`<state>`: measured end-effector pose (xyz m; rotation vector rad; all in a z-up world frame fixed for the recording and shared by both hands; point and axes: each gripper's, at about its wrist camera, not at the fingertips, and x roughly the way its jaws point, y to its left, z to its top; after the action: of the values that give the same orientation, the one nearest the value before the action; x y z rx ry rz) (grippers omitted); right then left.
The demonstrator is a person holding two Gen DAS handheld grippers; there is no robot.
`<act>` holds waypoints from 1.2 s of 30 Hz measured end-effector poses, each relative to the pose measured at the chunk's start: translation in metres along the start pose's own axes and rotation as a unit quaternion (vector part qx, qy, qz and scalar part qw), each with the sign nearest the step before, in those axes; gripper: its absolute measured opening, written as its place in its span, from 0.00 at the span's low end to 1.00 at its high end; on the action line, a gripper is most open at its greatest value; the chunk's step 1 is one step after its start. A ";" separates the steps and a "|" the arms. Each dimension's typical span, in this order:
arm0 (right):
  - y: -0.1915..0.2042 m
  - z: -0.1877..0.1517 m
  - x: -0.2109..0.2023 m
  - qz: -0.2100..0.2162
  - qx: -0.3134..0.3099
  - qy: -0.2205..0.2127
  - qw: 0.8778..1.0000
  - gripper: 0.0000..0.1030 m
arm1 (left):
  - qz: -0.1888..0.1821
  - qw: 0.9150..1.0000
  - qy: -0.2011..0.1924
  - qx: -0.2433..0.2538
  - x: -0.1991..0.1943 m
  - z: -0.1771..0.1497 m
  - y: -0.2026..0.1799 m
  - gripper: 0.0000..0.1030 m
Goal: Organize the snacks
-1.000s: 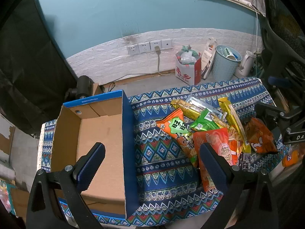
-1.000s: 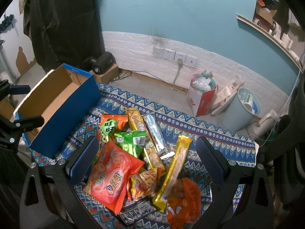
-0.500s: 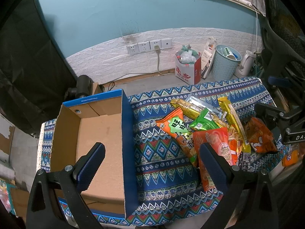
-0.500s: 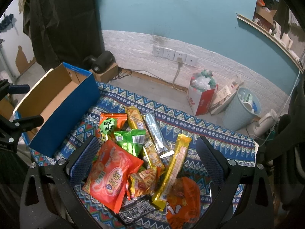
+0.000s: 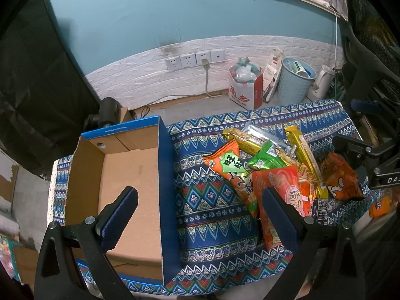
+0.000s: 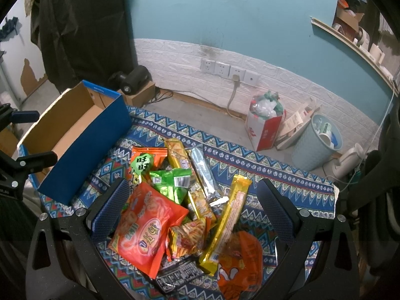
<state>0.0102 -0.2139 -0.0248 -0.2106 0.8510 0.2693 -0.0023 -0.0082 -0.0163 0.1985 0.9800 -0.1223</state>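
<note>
A pile of snack packets lies on the patterned cloth: a red-orange bag (image 6: pixel 143 227) (image 5: pixel 280 195), a green packet (image 6: pixel 172 182) (image 5: pixel 268 157), a long yellow bar (image 6: pixel 228 217) (image 5: pixel 303 157), a silver packet (image 6: pixel 203 172) and an orange bag (image 6: pixel 240 257) (image 5: pixel 340 177). An empty blue cardboard box (image 5: pixel 130 182) (image 6: pixel 75 135) stands to the pile's left. My left gripper (image 5: pixel 200 215) is open, above the box's right wall. My right gripper (image 6: pixel 193 207) is open, low over the pile.
The table with its blue patterned cloth (image 5: pixel 205 200) ends close behind the snacks. On the floor beyond stand a red-white bag (image 6: pixel 265 122), a pale blue bin (image 6: pixel 315 142) and a white kettle (image 6: pixel 347 160). A black chair (image 5: pixel 370 57) is at the right.
The right gripper has sunk slightly closer to the snack pile. The left gripper has barely moved. Nothing was picked up.
</note>
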 end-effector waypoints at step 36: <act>-0.015 -0.008 -0.005 -0.002 0.009 0.010 1.000 0.97 | -0.007 1.000 0.019 0.016 0.008 0.007 -0.019 0.97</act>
<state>0.0061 -0.2309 -0.0245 -0.1986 0.8725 0.2555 0.0043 -0.0288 -0.0215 0.2245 1.0184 -0.1466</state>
